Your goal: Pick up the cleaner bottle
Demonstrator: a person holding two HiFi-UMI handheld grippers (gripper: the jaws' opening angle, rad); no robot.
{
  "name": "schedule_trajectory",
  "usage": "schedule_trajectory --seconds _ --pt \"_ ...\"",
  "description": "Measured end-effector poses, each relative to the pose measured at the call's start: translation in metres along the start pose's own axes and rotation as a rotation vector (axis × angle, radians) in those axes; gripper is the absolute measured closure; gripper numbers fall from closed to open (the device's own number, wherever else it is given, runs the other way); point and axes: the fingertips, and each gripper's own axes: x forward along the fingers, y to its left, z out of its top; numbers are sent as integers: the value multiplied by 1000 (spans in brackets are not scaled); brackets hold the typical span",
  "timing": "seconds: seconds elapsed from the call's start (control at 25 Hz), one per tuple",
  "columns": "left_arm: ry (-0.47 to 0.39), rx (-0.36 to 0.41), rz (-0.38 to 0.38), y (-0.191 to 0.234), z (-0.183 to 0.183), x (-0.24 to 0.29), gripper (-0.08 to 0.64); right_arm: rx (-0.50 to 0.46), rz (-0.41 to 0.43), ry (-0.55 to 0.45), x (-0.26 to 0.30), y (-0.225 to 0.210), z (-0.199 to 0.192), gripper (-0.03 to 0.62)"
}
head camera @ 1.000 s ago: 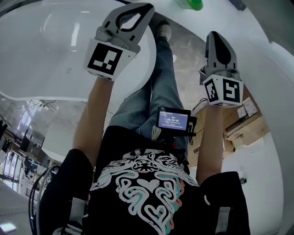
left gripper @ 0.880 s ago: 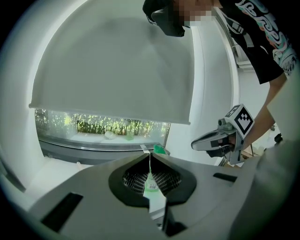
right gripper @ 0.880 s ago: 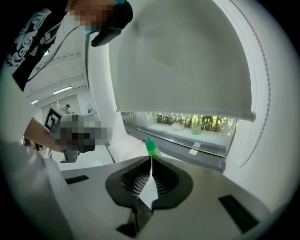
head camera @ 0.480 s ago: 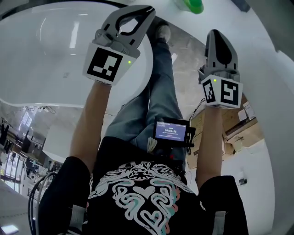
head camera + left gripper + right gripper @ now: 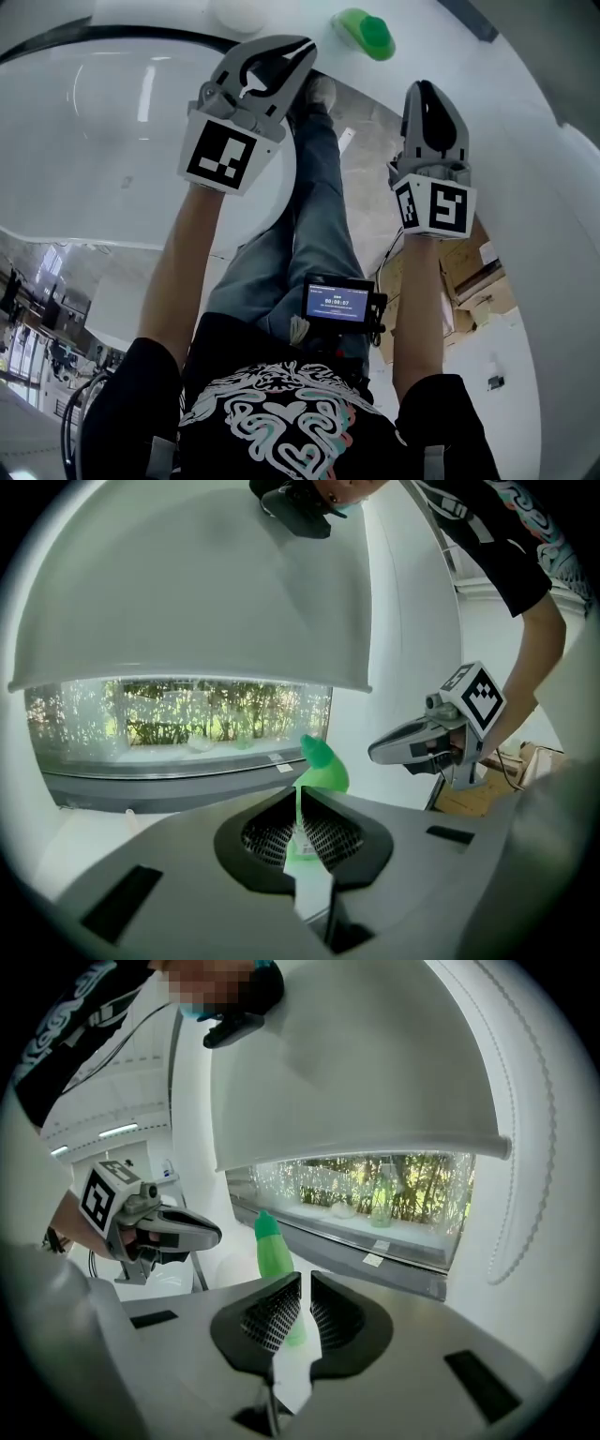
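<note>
Head view alone shows cleaner bottle (image 5: 364, 33) from above.

- The head camera looks steeply down from above and behind the left gripper (image 5: 302, 49) and right gripper (image 5: 424, 92); the green bottle (image 5: 364, 33) lies beyond their jaw tips.
- Each gripper camera sits close behind its own jaws and looks along them.
- All three views share the green bottle, which is straight ahead of the left jaws and slightly left of the right jaws' line.
- Each gripper view also shows the other gripper and the window (image 5: 178, 719).

Glossy white curved surface (image 5: 300, 17), green plastic cleaner bottle (image 5: 364, 33) with darker green cap standing upright directly on it, white rounded object (image 5: 239, 14) resting nearby, apart from bottle.
</note>
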Motion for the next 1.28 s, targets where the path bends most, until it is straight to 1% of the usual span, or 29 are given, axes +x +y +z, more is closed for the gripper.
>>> schedule_trajectory --seconds 0.16,0.32,0.44,0.48,0.56,0.64,0.76,0.92,1.0,1.12,1.28 --pt "26 6 -36 -6 -10 13 540 -7 10 9 5 -3 -9 561" --pt "25 -24 -66 3 -21 22 540 -37 29 12 22 6 -11 561" --pt "38 -35 -82 -1 -25 30 537 -57 46 17 24 5 -15 561" --pt "44 -42 -90 -3 -27 33 529 -61 52 17 24 4 -17 561" --pt "56 -60 -106 -6 -33 39 486 -67 64 18 28 5 -21 560" --pt "77 -61 -124 -7 -41 43 454 -74 73 21 33 7 -25 560" --pt "104 -62 -143 -9 -49 47 436 -82 86 33 38 9 -33 560" --pt "109 -75 -162 -13 -51 56 411 -91 101 47 40 7 -41 558" --pt "112 -78 -174 -13 -53 59 396 -90 107 54 41 7 -45 547" --pt "117 -80 -181 -12 -57 65 380 -79 115 63 46 6 -50 501" --pt "134 -83 -191 -11 -65 74 362 -82 126 68 50 7 -53 473"
